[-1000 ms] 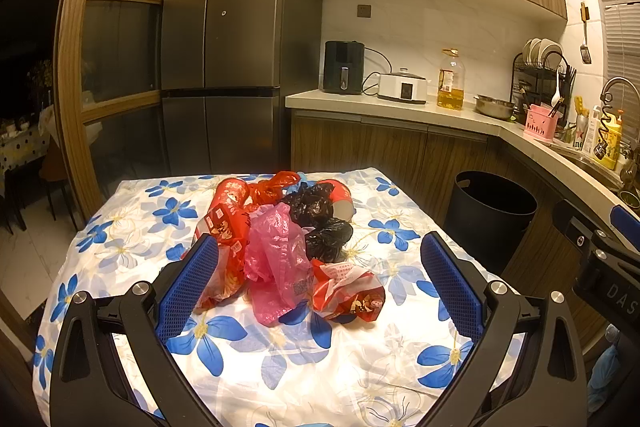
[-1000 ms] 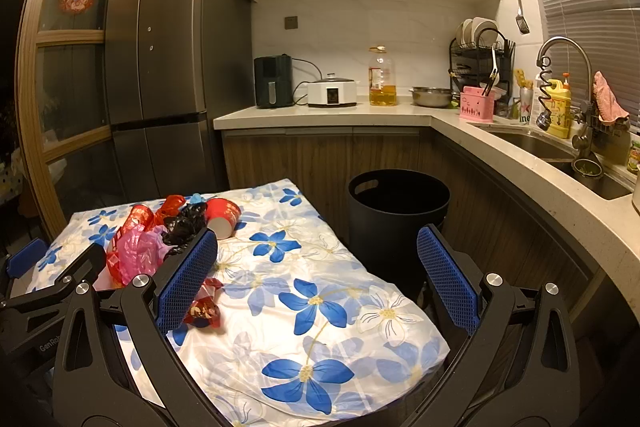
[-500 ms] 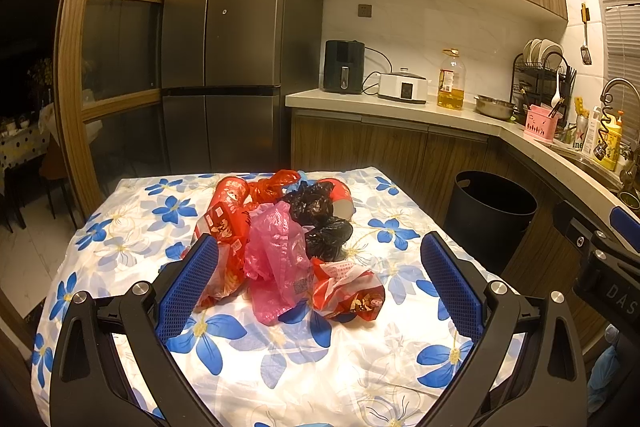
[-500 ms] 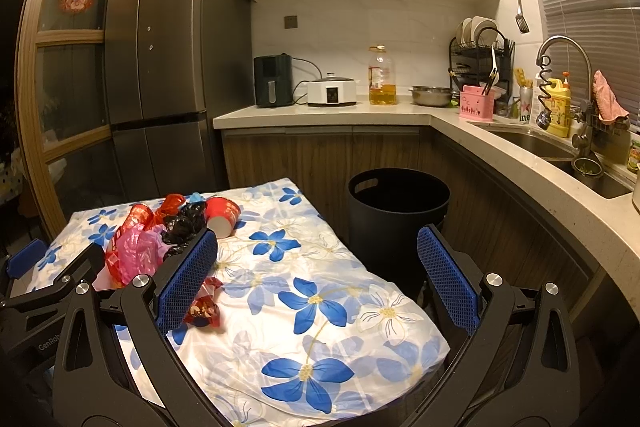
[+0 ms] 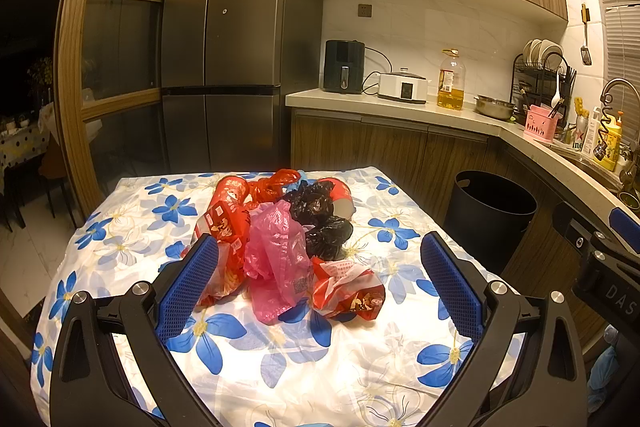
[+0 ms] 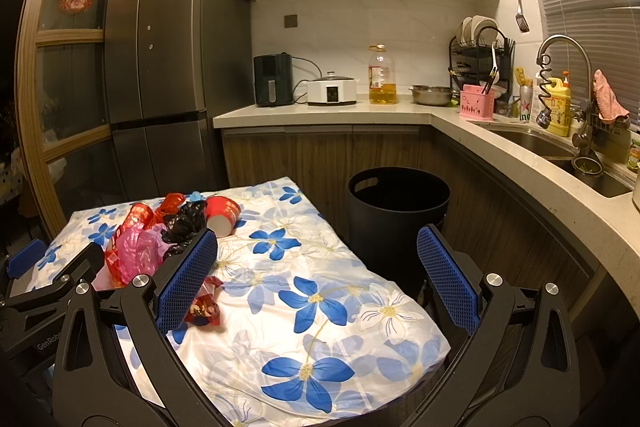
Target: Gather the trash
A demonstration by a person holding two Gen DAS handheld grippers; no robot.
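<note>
The left claw (image 5: 318,285) is released, its blue pads spread wide in the lower half of its frame and grasping nothing. Between the pads, at the centre of that frame, a heap of trash lies on the surface (image 5: 120,255) with its blue-flower cloth: a pink plastic bag (image 5: 276,255) in the middle, a red printed wrapper (image 5: 346,287) touching it at lower right, crumpled black bags (image 5: 320,219) behind, and a red paper cup (image 5: 340,197) on its side at the back.

The right claw (image 6: 316,277) is likewise released and empty, low in its frame above the cloth's near corner. The heap sits at the left of that frame, partly behind the left pad. A black bin (image 6: 398,211) stands on the floor at centre frame, just beside the surface's far-right edge, below the kitchen counter (image 6: 320,115).
</note>
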